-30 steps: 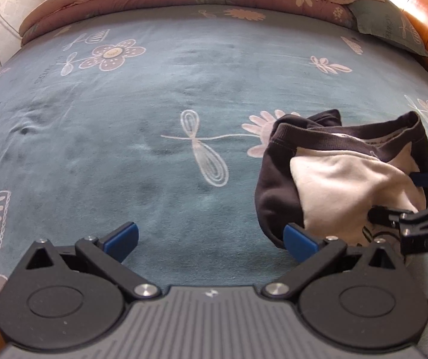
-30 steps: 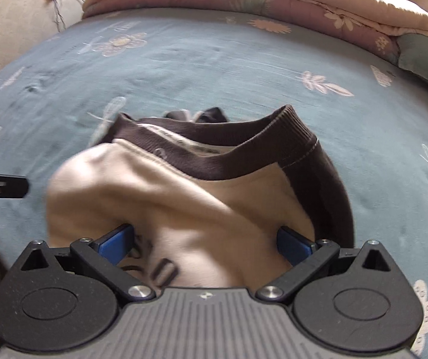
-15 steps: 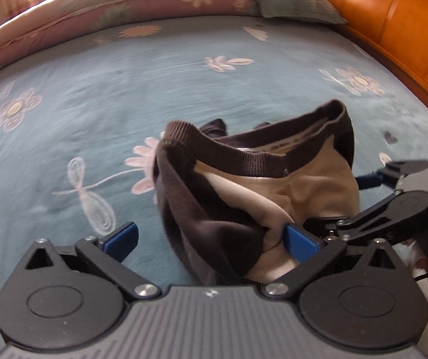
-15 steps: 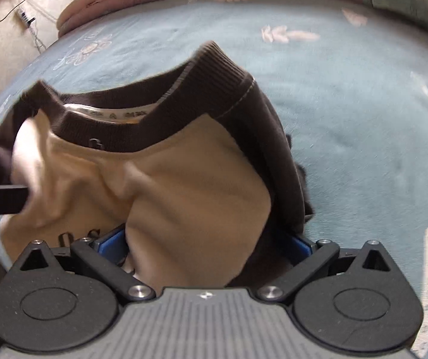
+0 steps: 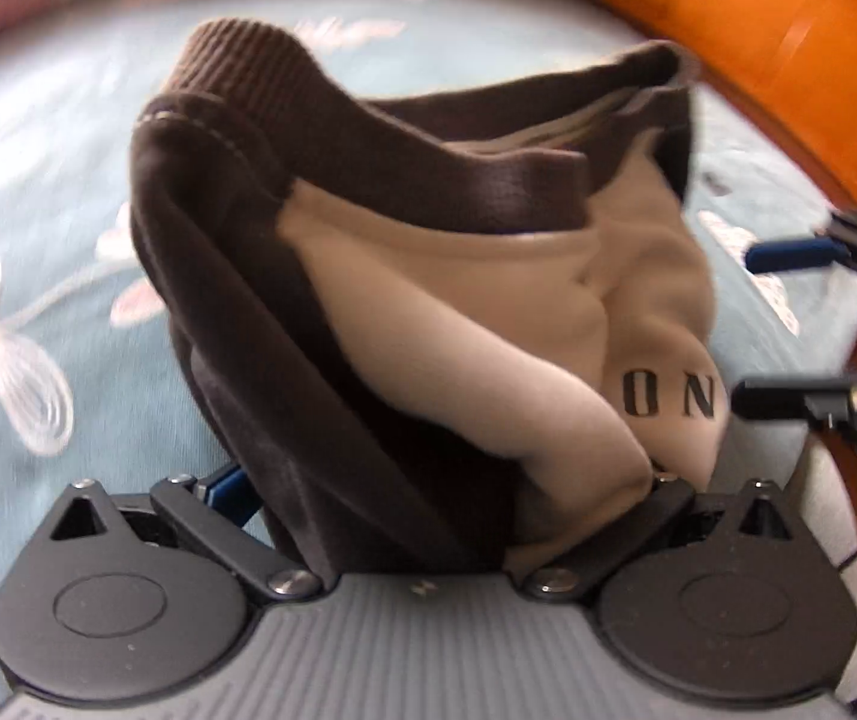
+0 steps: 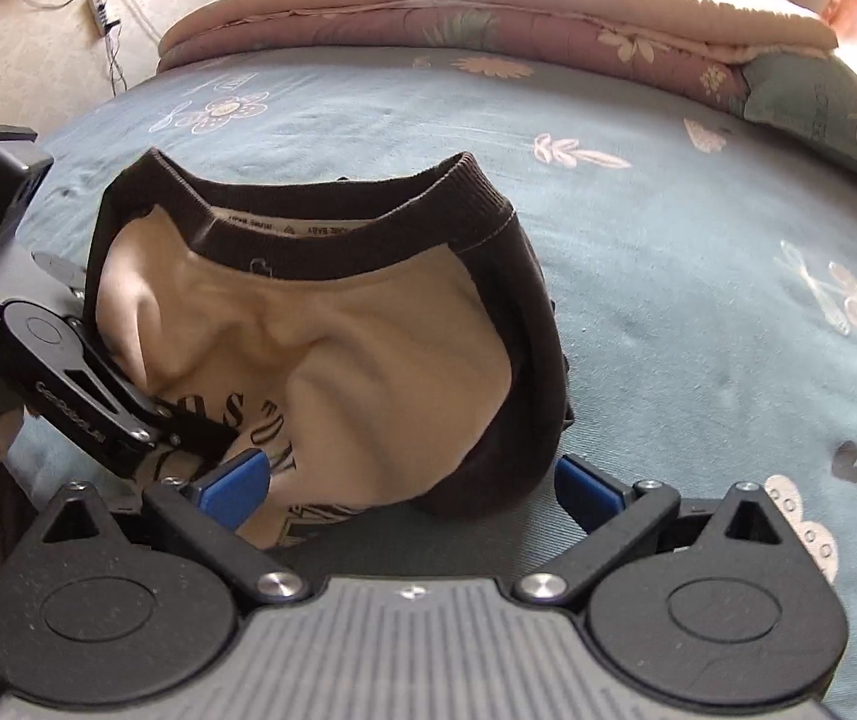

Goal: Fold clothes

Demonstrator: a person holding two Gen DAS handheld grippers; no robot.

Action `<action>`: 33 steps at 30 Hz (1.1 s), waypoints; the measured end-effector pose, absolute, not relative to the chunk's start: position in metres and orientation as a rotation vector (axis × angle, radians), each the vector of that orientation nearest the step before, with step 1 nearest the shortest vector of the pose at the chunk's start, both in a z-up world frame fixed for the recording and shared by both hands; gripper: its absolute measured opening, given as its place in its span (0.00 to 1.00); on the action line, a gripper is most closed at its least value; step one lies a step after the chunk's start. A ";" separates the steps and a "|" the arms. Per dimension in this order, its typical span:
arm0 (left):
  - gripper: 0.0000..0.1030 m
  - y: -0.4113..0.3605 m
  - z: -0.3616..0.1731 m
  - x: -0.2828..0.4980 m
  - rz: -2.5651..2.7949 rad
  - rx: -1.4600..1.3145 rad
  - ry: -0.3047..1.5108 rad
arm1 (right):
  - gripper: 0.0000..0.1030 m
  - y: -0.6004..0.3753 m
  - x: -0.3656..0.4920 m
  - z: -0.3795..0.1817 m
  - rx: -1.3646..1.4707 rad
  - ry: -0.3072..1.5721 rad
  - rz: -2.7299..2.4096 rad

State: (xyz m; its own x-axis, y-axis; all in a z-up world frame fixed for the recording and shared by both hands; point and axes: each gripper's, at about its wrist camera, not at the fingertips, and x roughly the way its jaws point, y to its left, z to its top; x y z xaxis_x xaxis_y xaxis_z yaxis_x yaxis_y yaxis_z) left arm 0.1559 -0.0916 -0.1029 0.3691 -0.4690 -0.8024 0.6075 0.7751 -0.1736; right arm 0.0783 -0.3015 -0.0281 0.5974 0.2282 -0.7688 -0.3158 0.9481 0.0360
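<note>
Bunching up on the blue flowered bed (image 6: pixel 638 276), the brown-and-cream sweatshirt (image 6: pixel 368 348) sits in a heap just ahead of both tools. The left tool (image 5: pixel 428 498) is clamped on its dark side fabric. The right tool (image 6: pixel 410 486) stands spread wide, its blue pads flanking the heap's near edge.

Bed, bedding and the room's edges

A blue bedspread (image 6: pixel 638 276) with pale flower prints covers the bed. In the right wrist view a folded pink floral quilt (image 6: pixel 488 18) lies along its far edge at 12 o'clock, a green pillow (image 6: pixel 818 102) at 2 o'clock, and wall cables (image 6: pixel 105 30) at 11 o'clock. Orange wooden panelling (image 5: pixel 788 54) fills the left view's 2 o'clock.
</note>
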 end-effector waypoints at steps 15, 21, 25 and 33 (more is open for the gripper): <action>0.91 -0.048 -0.051 0.137 -0.715 0.098 0.844 | 1.00 -0.296 0.061 -0.019 -0.097 0.849 0.348; 0.84 -0.041 -0.057 0.139 -0.764 -0.001 0.920 | 1.00 -0.287 0.049 -0.006 -0.115 0.829 0.361; 0.76 -0.042 -0.055 0.131 -0.775 0.006 0.877 | 1.00 -0.278 0.050 -0.006 -0.159 0.832 0.367; 0.76 -0.028 -0.043 0.136 -0.871 -0.099 0.852 | 1.00 -0.302 0.078 -0.005 -0.109 0.828 0.313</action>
State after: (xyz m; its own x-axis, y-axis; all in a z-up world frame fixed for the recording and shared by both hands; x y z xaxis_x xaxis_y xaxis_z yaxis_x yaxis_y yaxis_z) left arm 0.1363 -0.0278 -0.0426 0.3455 -0.7072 -0.6168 0.6328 0.6609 -0.4034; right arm 0.0777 -0.3024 -0.0051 0.6333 0.2312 -0.7386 -0.3157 0.9485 0.0263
